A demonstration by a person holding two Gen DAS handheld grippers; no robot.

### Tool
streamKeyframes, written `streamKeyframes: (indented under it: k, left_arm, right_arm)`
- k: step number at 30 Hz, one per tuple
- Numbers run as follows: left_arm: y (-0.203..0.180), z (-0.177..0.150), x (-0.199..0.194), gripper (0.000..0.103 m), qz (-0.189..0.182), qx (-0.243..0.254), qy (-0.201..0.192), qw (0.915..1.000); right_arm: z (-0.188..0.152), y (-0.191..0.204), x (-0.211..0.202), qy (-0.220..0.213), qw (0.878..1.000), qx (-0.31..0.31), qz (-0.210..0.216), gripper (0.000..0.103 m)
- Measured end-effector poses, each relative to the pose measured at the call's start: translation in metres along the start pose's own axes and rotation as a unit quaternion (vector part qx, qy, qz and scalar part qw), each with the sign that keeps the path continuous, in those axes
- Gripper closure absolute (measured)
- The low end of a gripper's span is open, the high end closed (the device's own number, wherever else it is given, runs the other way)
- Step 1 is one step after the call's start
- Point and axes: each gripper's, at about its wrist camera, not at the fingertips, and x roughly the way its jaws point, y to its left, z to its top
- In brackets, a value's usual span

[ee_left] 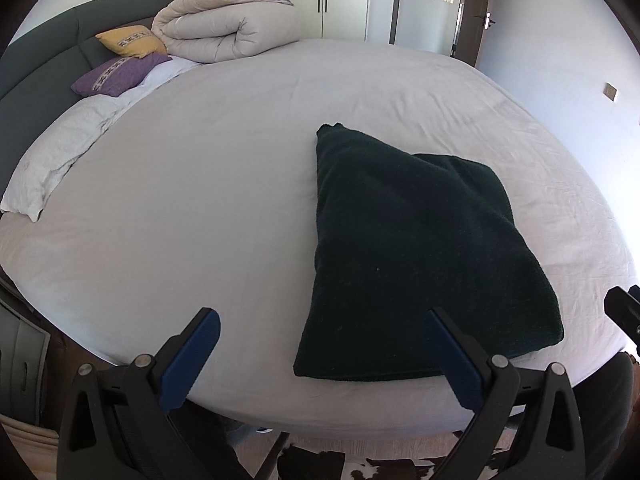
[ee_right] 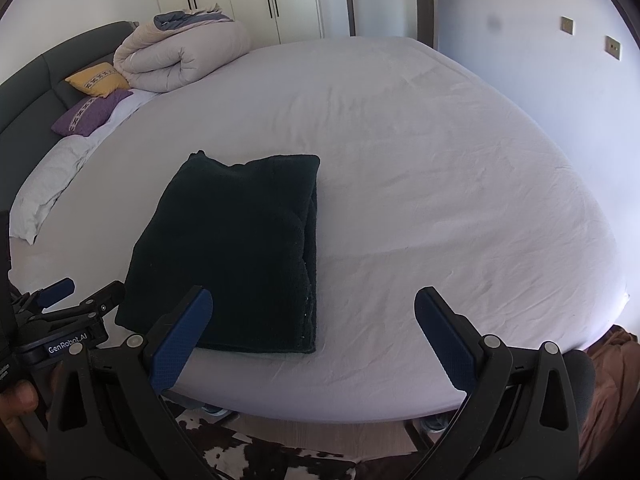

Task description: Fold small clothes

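Observation:
A dark green fleecy garment [ee_left: 412, 256] lies folded into a thick rectangle on the white bed sheet [ee_left: 200, 208], near the bed's front edge. In the right wrist view the garment [ee_right: 236, 248] shows stacked layers along its right side. My left gripper [ee_left: 320, 340] hovers open just before the garment's near left corner, nothing between its blue pads. My right gripper [ee_right: 312, 320] is open too, at the garment's near right corner and holding nothing. The left gripper [ee_right: 76, 294] also appears at the left edge of the right wrist view, with a hand [ee_right: 18, 404] below it.
A rolled beige duvet [ee_left: 228, 28], a yellow cushion [ee_left: 132, 42], a purple cushion [ee_left: 120, 76] and a white pillow [ee_left: 60, 156] lie at the bed's far left by the dark headboard [ee_left: 36, 64]. Wardrobes and a door stand behind. A cowhide rug [ee_right: 280, 456] covers the floor below.

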Motion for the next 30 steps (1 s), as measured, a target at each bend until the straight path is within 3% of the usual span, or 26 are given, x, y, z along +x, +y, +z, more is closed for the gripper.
streamKeyframes:
  k: [30]
  left_arm:
    - [-0.0011, -0.0055, 0.0041, 0.0, -0.003, 0.003, 0.005, 1.0]
  right_arm:
    - [-0.0009, 0.0054, 0.0107, 0.005, 1.0, 0.003, 0.0, 0.0]
